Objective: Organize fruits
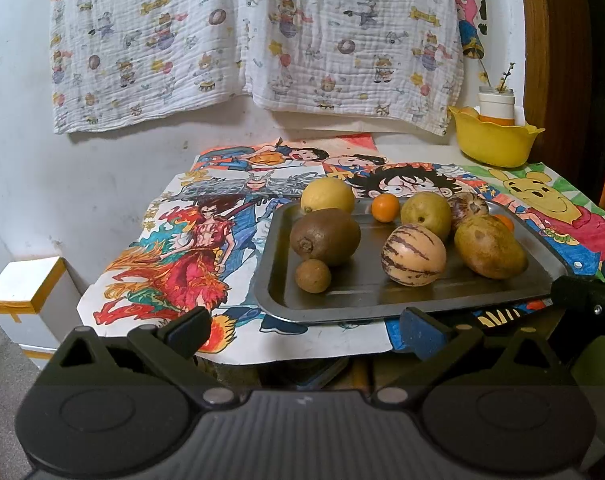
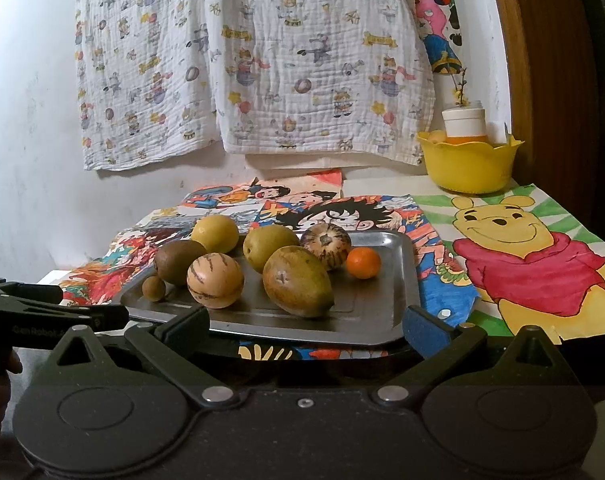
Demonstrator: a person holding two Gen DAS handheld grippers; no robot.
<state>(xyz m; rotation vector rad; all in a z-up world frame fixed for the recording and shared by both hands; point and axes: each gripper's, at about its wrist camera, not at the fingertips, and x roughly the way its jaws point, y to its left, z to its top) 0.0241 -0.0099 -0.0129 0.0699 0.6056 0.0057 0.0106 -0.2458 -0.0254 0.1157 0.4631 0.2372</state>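
A grey metal tray (image 1: 366, 300) (image 2: 398, 280) holds several fruits: a kiwi (image 1: 325, 236) (image 2: 178, 262), a small brown longan (image 1: 313, 275) (image 2: 153, 288), a striped pepino melon (image 1: 413, 255) (image 2: 215, 280), a mango (image 1: 489, 247) (image 2: 296, 282), a green pear (image 1: 425, 211) (image 2: 268, 250), a second striped fruit (image 1: 466, 207) (image 2: 326, 245), a lemon (image 1: 327, 196) (image 2: 215, 233) and a small orange (image 1: 385, 208) (image 2: 363, 263). My left gripper (image 1: 304, 332) is open and empty before the tray's near edge. My right gripper (image 2: 306, 330) is open and empty at the tray's near edge.
A yellow bowl (image 1: 496, 142) (image 2: 468, 164) with a white jar and fruit stands at the back right. Cartoon drawings (image 1: 174, 264) (image 2: 530, 260) cover the table. A patterned cloth hangs on the wall. A white box (image 1: 26, 292) stands low left.
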